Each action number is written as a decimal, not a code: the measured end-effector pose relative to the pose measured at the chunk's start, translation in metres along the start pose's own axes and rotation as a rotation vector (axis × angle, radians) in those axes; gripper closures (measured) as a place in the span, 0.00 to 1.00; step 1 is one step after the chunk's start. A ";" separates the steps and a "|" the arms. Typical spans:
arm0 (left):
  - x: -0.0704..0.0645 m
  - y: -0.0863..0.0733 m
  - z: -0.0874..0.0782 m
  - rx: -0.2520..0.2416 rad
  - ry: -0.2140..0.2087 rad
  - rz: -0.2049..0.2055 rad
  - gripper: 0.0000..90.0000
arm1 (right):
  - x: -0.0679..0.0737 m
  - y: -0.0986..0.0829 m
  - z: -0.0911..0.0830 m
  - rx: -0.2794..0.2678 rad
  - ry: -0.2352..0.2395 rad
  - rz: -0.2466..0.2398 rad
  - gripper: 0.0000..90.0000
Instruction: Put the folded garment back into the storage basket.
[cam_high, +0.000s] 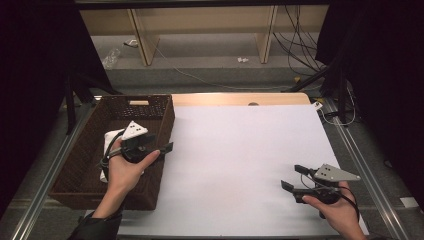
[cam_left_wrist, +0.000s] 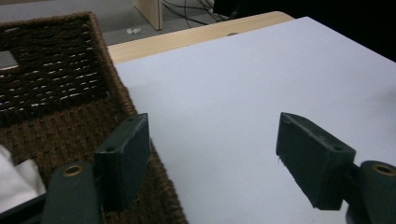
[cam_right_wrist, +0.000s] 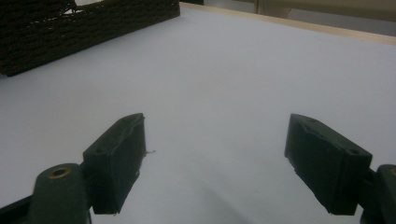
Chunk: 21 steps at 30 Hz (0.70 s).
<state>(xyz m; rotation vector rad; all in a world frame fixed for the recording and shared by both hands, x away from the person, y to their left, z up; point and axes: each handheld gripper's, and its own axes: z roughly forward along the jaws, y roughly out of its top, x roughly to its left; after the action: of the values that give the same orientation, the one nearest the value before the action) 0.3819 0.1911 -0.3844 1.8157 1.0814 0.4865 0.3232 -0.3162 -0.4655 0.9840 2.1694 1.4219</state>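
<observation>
A basket (cam_high: 90, 150) sits at the table's left, white cloth (cam_high: 109, 142) inside it.

We see dim, soft overhead light, black upper corners, faint shadows on the white sheet (cam_high: 240, 160), and mildly blurred, grainy gripper views.

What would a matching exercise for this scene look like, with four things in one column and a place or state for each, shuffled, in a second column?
Things:
1. left gripper
2. right gripper
3. white cloth
4. wicker basket

Places or states:
A. lies inside the basket
B. open, over the basket's right rim
C. stands at the left edge of the table
D. open, low over the white sheet at the right

Pairs: 1-B, 2-D, 3-A, 4-C
</observation>
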 end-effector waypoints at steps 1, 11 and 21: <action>-0.003 0.000 0.000 -0.008 -0.015 -0.004 0.25 | 0.000 0.000 0.000 0.000 0.001 0.000 0.24; -0.034 0.011 -0.007 -0.043 -0.048 0.085 0.17 | 0.000 0.000 0.000 -0.004 0.003 0.001 0.24; -0.059 0.009 -0.002 -0.040 -0.118 0.100 0.17 | 0.000 0.000 0.000 -0.002 0.003 0.001 0.24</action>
<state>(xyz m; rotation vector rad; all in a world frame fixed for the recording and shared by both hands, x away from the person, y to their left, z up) 0.3533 0.1408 -0.3682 1.8459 0.8980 0.4506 0.3232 -0.3158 -0.4653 0.9825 2.1691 1.4263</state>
